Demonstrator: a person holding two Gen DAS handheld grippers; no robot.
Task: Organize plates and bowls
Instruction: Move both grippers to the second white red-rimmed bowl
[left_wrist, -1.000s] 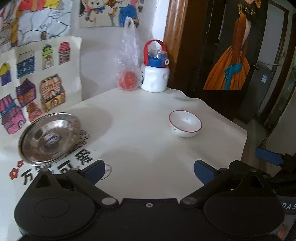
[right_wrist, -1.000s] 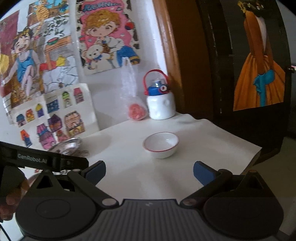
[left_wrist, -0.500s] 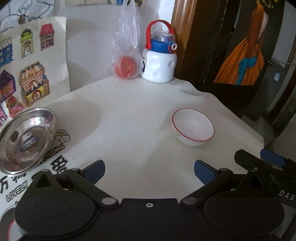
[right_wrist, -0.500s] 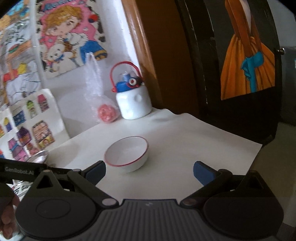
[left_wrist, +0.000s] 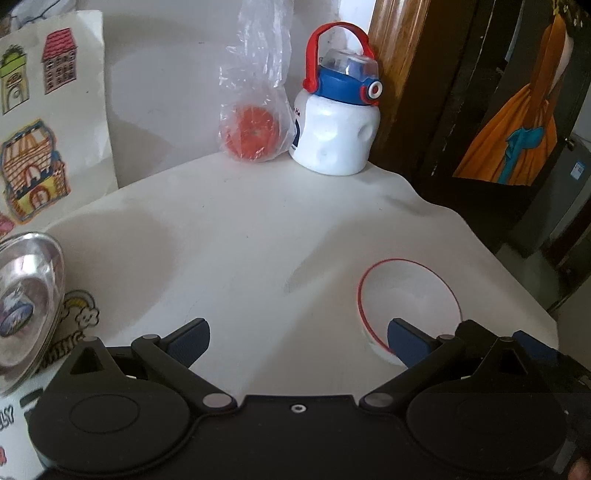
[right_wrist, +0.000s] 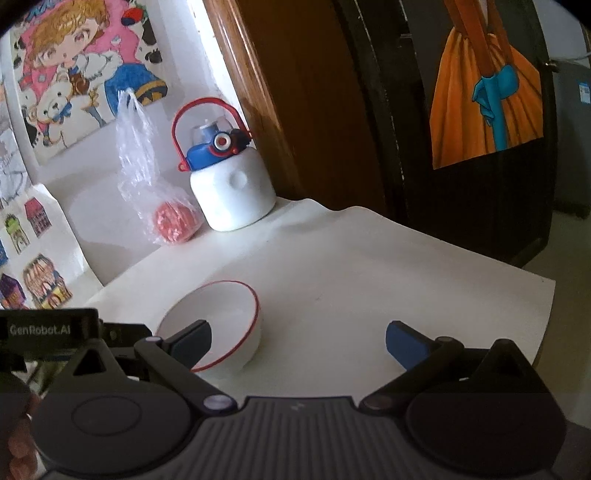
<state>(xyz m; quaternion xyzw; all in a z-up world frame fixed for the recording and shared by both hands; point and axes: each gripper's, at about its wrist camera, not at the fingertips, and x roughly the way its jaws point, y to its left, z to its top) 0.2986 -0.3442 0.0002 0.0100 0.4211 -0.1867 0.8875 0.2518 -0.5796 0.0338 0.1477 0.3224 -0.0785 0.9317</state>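
Both grippers spread wide, empty, over white table (left_wrist: 258, 240).
Left gripper (left_wrist: 297, 338) and right gripper (right_wrist: 299, 338) flank red-rimmed white bowl (left_wrist: 406, 295), empty, upright. Steel plate (left_wrist: 26, 306) far left; knotted plastic bag (left_wrist: 255, 107) holds red fruit beside water jug (left_wrist: 336, 136).

A white-covered table (left_wrist: 258, 236) carries a red-rimmed white bowl (left_wrist: 406, 295); behind it, a white water bottle (left_wrist: 334, 136) and bagged red fruit (left_wrist: 251, 134); far left, a steel plate (left_wrist: 26, 306).
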